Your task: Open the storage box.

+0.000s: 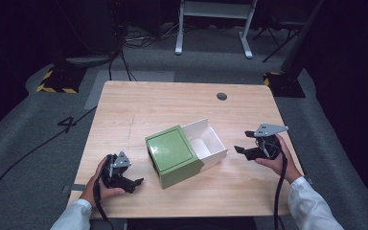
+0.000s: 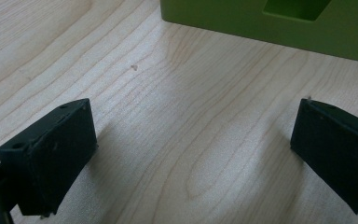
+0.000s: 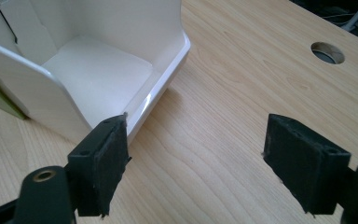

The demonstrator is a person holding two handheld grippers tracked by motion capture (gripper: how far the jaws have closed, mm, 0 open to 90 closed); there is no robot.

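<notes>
Green box (image 1: 173, 155), white drawer (image 1: 206, 142) half-out

The pale wooden table (image 1: 182, 98) spreads under and ahead of the jaws, with a round cable hole (image 1: 222, 96) far beyond the right jaws. Past the table, well off from both jaws, stand a white frame (image 1: 214, 24) and black cables (image 1: 139, 38) on grey floor (image 1: 24, 143).

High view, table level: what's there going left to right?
Left tongs → green box → white drawer pulled out of the box → right tongs. Both tongs open, holding nothing.
</notes>
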